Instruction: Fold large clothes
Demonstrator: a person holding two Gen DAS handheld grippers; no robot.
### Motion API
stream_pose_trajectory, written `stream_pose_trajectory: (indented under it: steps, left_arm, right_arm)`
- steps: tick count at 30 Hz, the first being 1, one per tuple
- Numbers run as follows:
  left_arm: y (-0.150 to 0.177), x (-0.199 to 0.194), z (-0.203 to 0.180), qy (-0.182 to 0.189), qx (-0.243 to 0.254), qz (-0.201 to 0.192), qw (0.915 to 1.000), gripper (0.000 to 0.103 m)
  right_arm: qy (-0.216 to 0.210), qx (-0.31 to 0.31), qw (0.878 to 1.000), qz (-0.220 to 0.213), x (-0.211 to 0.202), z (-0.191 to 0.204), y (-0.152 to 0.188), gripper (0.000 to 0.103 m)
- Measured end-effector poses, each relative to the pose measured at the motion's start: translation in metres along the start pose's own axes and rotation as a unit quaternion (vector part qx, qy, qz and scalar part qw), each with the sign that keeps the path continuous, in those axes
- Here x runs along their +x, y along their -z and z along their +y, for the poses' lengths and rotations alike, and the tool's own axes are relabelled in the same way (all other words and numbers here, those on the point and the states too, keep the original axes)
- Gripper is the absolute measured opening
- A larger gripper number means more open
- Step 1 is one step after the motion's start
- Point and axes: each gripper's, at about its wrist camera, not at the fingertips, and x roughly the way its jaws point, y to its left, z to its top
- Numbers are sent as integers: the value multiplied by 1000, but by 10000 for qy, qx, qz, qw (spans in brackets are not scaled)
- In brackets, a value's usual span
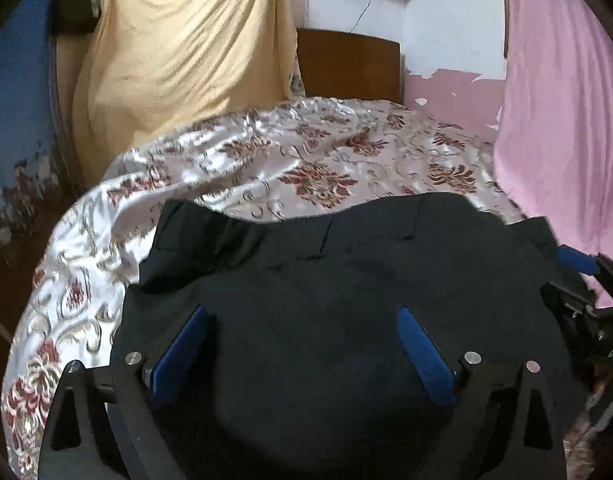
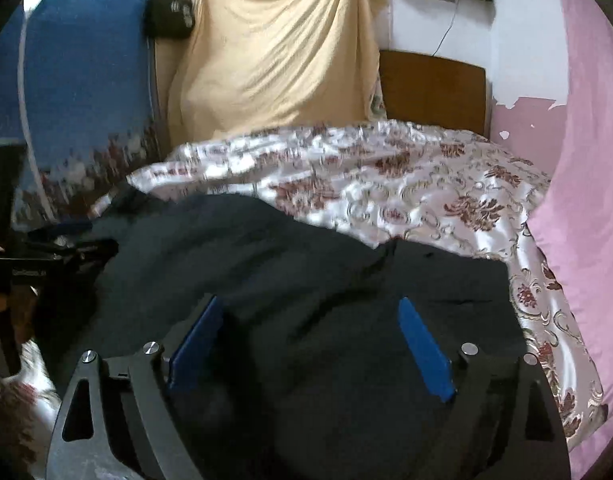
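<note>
- The bed (image 1: 266, 152) fills the middle of both views, covered by a shiny floral bedspread (image 2: 446, 184) in cream with dark red flowers; a brown wooden headboard (image 1: 346, 64) stands at its far end.
- A pale yellow cloth (image 1: 178, 48) hangs over the wall to the left of the headboard, and a pink cloth (image 2: 578, 168) hangs along the bed's right side.
- The dark garment (image 1: 346, 264), black or deep navy, lies spread on the near part of the bedspread, its far edge wavy and one corner turned up at the left.
- The left tongs (image 1: 304, 316) stand wide over the garment, blue pads well apart, nothing pinched between them.
- The right tongs (image 2: 312, 308) are likewise spread wide above the rumpled garment, gripping nothing.
- A small black bag (image 2: 170, 16) hangs beside the yellow cloth.
</note>
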Motion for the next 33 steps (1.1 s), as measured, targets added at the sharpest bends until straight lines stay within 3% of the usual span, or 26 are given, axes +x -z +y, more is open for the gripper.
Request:
stream_pose_trajectory:
  steps: [3,6,9,19,33]
  left_arm:
    - [-7,13,0,-203,120,-137,9996,103]
    - [-15,33,5,-369,92,61,9993,103]
    - [-15,48,10,-265,-47,259,9993,103]
    - [-14,82,17,-61,-248,411,9988,103]
    - [-10,90,19,16,-351,278,9990,103]
  right_arm:
    - [185,-178,9997,26,21,1,-2,86]
    - [270,-19,9996,99,38,-7,-7,86]
    - [216,152,9992,315,61,-18,-8,89]
    - [-18,400,9965,733,116,-30,-7,98]
    - [-142,532,9960,700,125,-33,-3,100]
